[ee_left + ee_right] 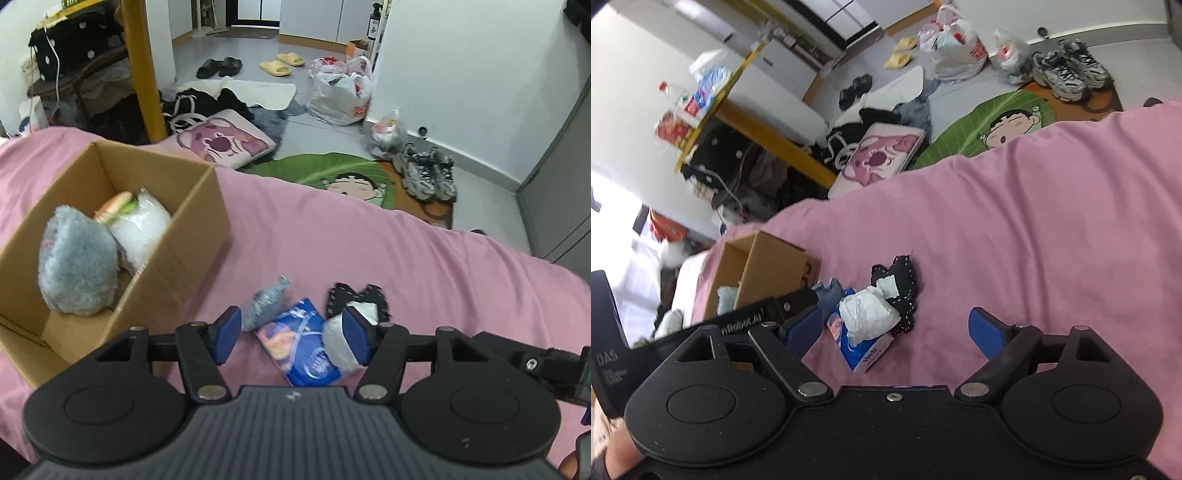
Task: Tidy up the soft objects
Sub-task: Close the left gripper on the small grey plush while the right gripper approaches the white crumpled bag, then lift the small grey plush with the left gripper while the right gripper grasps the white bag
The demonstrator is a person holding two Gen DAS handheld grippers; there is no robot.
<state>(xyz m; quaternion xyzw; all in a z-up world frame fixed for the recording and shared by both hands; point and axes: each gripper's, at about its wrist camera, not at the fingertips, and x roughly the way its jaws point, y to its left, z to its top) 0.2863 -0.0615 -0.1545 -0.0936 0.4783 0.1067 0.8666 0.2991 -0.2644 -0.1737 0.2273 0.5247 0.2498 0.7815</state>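
Note:
On the pink bed sheet (pixel 406 258) lies a small heap: a blue tissue pack (pixel 299 343) (pixel 864 350), a crumpled white tissue wad (pixel 338 347) (pixel 868 314), a small grey fabric piece (pixel 264 304) (pixel 827 291) and a black item with white stitching (pixel 369 295) (pixel 905 288). My left gripper (pixel 291 338) is open around the pack and the wad; its right pad is at the wad, its left pad clear of the pack. My right gripper (pixel 894 332) stands open and wide just short of the heap. A cardboard box (pixel 166 229) to the left holds a grey plush (pixel 77 269), a burger toy (pixel 114 208) and a white bag (pixel 142 225).
The bed's far edge drops to a floor with a green cartoon mat (pixel 332 173), a pink cushion (pixel 225 142), sneakers (pixel 428 173), plastic bags (pixel 340 92) and slippers. A yellow table leg (pixel 144 70) stands behind the box. Open sheet lies to the right of the heap.

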